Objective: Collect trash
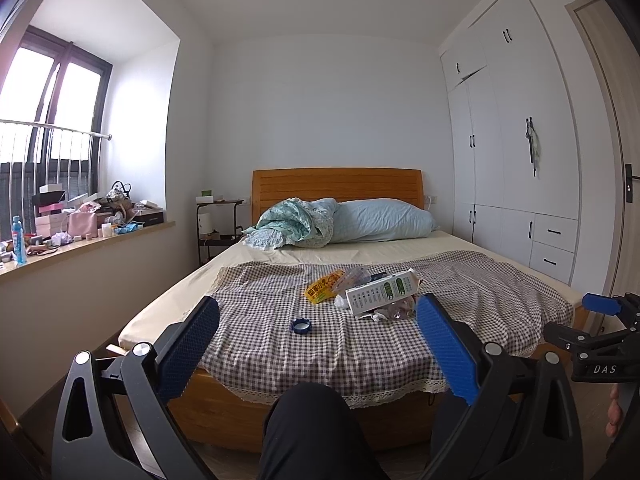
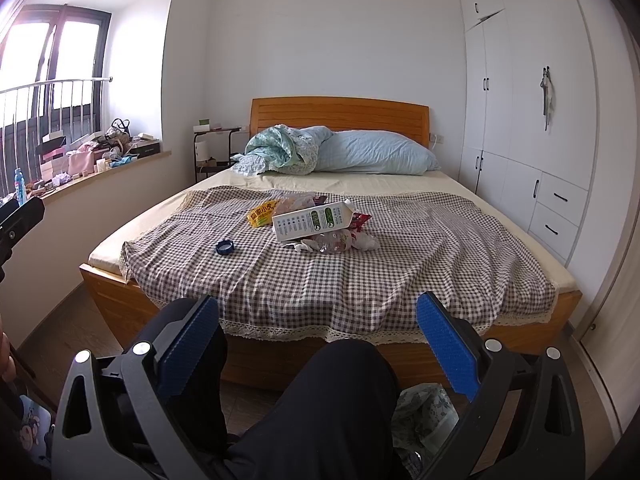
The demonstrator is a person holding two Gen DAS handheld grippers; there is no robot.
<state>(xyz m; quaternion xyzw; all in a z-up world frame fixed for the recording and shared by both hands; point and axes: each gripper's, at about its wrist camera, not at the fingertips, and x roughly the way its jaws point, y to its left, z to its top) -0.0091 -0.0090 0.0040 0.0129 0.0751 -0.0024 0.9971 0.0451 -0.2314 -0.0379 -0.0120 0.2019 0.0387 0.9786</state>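
1 carton [image 2: 312, 219], 1 cap [image 2: 224, 247], 1 pillow [image 2: 376, 152].

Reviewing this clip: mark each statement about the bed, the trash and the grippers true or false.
1. Both grippers, the left gripper and the right gripper, are open and empty. True.
2. The blue cap lies apart from the trash pile. True.
3. The white carton stands upright. False: it lies on its side across the wrappers.
4. The yellow wrapper is on the floor. False: it lies on the checkered cloth.
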